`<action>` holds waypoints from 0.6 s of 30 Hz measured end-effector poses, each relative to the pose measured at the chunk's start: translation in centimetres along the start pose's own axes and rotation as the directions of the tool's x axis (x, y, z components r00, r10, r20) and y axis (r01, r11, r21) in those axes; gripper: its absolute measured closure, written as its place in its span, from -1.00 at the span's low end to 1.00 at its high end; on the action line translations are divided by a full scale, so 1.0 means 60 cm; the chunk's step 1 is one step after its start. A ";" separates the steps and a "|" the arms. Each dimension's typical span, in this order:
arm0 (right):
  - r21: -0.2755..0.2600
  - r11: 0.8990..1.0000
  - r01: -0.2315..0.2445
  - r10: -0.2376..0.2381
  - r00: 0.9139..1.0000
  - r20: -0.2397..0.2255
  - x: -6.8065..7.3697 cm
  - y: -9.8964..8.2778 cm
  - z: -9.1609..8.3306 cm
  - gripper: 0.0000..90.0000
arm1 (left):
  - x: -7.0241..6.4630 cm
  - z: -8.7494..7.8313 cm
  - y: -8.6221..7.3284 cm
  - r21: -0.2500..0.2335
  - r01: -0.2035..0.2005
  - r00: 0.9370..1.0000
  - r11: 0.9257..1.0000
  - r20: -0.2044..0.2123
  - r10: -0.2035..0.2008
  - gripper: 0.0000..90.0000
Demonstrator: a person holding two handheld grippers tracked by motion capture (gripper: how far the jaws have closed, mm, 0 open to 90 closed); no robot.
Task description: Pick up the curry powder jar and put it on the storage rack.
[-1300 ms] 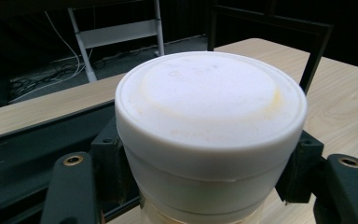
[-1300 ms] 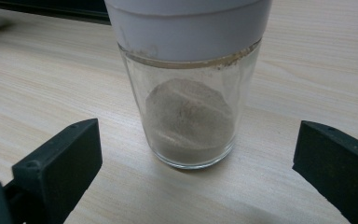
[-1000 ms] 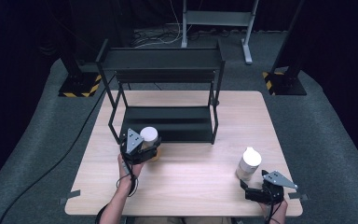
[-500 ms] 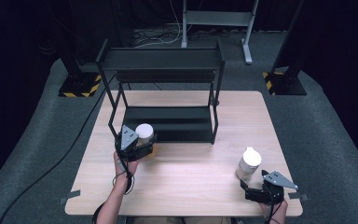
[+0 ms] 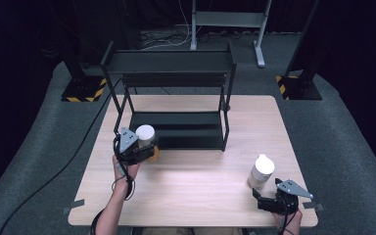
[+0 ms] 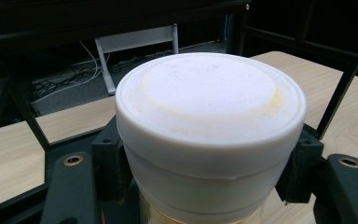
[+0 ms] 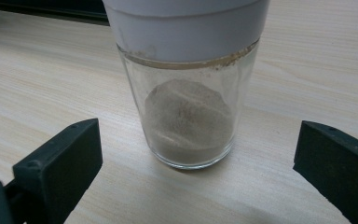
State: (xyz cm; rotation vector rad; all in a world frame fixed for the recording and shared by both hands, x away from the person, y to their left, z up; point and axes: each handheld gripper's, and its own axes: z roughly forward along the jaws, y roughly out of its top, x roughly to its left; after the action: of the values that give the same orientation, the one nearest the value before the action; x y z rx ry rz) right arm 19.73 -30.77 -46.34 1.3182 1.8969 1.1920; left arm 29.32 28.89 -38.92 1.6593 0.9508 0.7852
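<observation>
Two jars, two claws
Left claw (image 5: 144, 148) grips a white-lidded jar (image 5: 146, 134) by the black rack (image 5: 176, 129); right claw (image 5: 262, 196) gapes loose before the glass jar (image 5: 262, 171) on the table (image 5: 196, 191).

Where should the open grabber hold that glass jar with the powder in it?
Grip the glass jar around its clear body, just under the white lid. It stands upright on the table with the right gripper open right in front of it, so coming in level from the person's side probably works best.
</observation>
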 end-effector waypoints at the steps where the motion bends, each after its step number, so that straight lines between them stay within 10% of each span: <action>1: 0.001 1.000 0.000 0.000 1.000 0.000 0.000 0.000 0.000 -1.00 | 0.001 0.000 0.002 0.001 -0.005 1.000 1.000 -0.001 0.005 -0.25; 18: -0.002 1.000 0.000 0.000 1.000 -0.001 0.000 -0.001 0.000 -1.00 | 0.017 -0.004 0.029 -0.018 -0.009 1.000 1.000 -0.004 0.009 -0.25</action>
State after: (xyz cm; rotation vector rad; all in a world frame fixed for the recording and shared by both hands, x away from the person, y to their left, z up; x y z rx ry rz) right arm 19.71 -30.80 -46.37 1.3167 1.8959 1.1946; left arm 29.98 29.60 -37.15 1.6480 0.9367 0.8012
